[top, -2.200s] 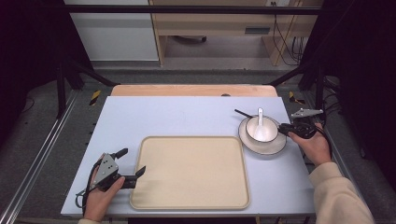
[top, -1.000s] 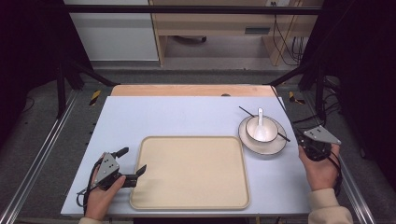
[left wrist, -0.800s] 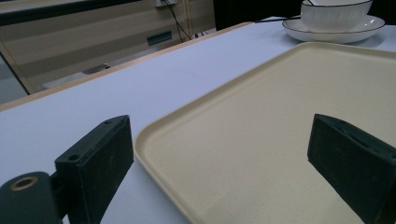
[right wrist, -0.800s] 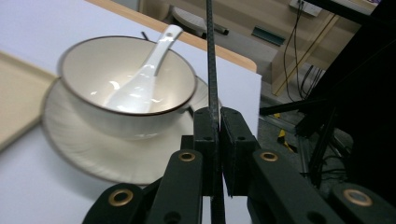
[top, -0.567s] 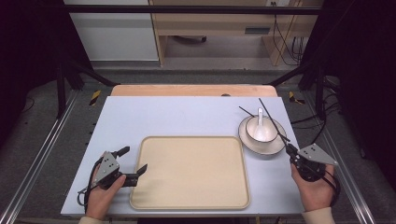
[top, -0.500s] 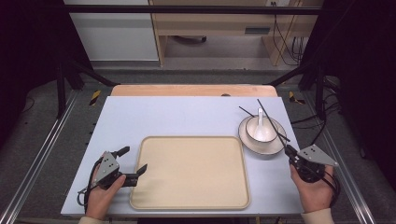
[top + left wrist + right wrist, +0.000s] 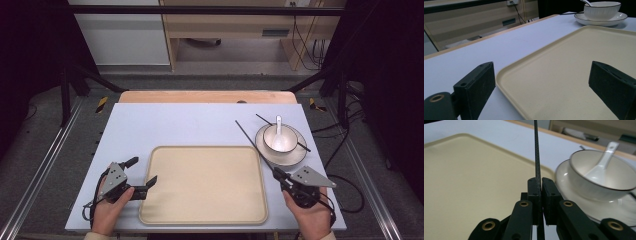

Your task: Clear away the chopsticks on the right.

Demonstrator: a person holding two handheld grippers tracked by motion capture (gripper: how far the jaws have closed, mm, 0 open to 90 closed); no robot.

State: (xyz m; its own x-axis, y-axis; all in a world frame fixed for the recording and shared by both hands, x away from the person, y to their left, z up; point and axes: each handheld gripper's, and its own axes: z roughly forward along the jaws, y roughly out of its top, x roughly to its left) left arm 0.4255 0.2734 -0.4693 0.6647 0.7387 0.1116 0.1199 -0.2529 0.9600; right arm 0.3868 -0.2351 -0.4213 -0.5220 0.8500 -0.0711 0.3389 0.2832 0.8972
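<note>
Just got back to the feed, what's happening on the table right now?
The right gripper is shut on one black chopstick, holding it by its near end between the beige tray and the saucer. A second chopstick lies across that saucer, which carries a white bowl with a spoon in it. The left gripper sits open at the tray's left edge, one jaw over the rim, gripping nothing. The tray is empty.

1. I can't read any text, label, brand or number anywhere.
2. Tray (image 7: 202, 185), bowl (image 7: 280, 138) and table (image 7: 175, 125) are unmarked.
3. Yellow-black strip (image 7: 101, 104) on the floor at upper left: hazard stripes, no lettering.
</note>
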